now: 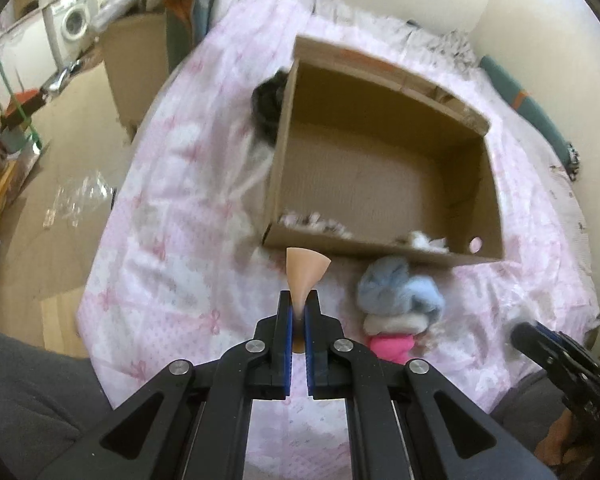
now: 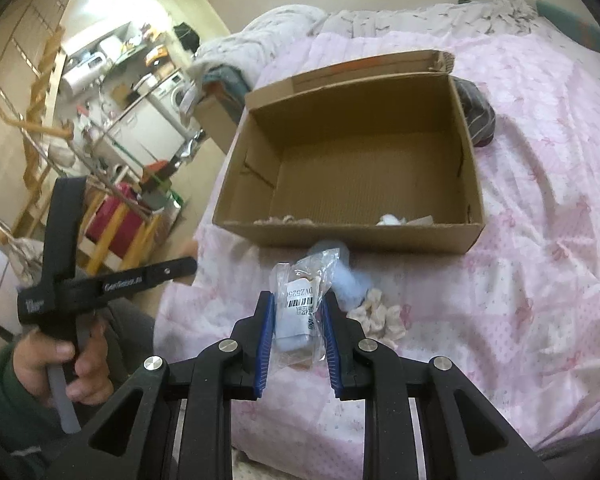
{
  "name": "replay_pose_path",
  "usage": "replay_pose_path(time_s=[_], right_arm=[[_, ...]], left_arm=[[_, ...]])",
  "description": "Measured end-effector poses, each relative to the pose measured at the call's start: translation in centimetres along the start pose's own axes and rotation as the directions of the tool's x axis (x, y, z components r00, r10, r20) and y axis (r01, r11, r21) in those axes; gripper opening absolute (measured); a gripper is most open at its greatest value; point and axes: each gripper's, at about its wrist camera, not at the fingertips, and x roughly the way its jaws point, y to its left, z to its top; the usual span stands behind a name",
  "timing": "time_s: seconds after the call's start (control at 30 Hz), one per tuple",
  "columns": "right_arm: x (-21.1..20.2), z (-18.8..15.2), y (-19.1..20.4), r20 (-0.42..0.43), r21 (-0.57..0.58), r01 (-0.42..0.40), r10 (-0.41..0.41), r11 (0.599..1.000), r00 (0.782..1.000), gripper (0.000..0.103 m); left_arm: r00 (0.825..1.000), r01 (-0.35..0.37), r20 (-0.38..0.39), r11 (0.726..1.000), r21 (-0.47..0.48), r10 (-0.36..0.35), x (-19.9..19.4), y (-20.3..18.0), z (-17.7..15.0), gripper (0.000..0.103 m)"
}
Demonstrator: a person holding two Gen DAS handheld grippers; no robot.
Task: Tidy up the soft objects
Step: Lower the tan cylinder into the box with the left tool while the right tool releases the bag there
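My left gripper [image 1: 299, 300] is shut on a peach-coloured soft piece [image 1: 305, 270] and holds it above the pink bedspread, just short of the open cardboard box [image 1: 380, 246]. My right gripper [image 2: 296, 300] is shut on a clear plastic packet [image 2: 300, 300] with a barcode label and a pale blue item inside, in front of the same box [image 2: 340, 236]. A blue fluffy item [image 1: 400, 286], a cream one [image 1: 396, 323] and a pink one [image 1: 392, 346] lie before the box. White and beige soft bits [image 2: 392, 220] lie inside it.
A dark striped garment [image 2: 478, 114] lies beside the box on the bed. A second cardboard box [image 1: 136, 68] stands at the bed's far corner. Wooden shelving and a red bin [image 2: 116, 220] stand on the floor to the left. A clear bag [image 1: 76, 200] lies on the floor.
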Motion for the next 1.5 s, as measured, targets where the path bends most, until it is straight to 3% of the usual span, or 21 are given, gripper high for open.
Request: replay_pose_path(time_s=[0.2, 0.6, 0.9, 1.13, 1.27, 1.37, 1.5], right_arm=[[-0.7, 0.8, 0.0, 0.033, -0.001, -0.015, 0.015, 1.0, 0.999, 0.025], [0.4, 5.1, -0.5, 0.07, -0.049, 0.006, -0.002, 0.999, 0.998, 0.026], [2.5, 7.5, -2.6, 0.101, -0.013, 0.045, -0.044, 0.999, 0.994, 0.026], [4.4, 7.2, -5.5, 0.088, 0.07, 0.072, -0.078, 0.995, 0.993, 0.026], [5.2, 6.9, -5.8, 0.077, 0.072, 0.099, -0.104, 0.993, 0.992, 0.026], [5.7, 6.8, -5.6, 0.072, 0.051, 0.13, -0.134, 0.99, 0.988, 0.026], [6.6, 6.7, -5.7, 0.045, 0.05, 0.148, -0.15, 0.988, 0.988, 0.026]], left_arm=[[0.996, 0.021, 0.084, 0.999, 0.028, -0.023, -2.1, -1.4, 2.0, 0.005], [0.994, 0.008, 0.107, 0.997, 0.076, -0.016, -1.4, -3.3, 6.2, 0.005], [0.995, -0.051, 0.092, 0.991, 0.126, 0.04, 1.8, -5.4, 9.0, 0.005], [0.993, -0.075, 0.104, 0.985, 0.154, 0.06, 4.5, -6.5, 10.1, 0.005], [0.993, -0.074, 0.102, 0.984, 0.163, 0.058, 6.3, -6.2, 9.7, 0.006], [0.99, -0.127, 0.075, 0.981, 0.144, 0.117, 8.0, -5.4, 9.3, 0.006], [0.993, -0.113, 0.047, 0.988, 0.108, 0.109, 8.5, -4.3, 9.3, 0.006]])
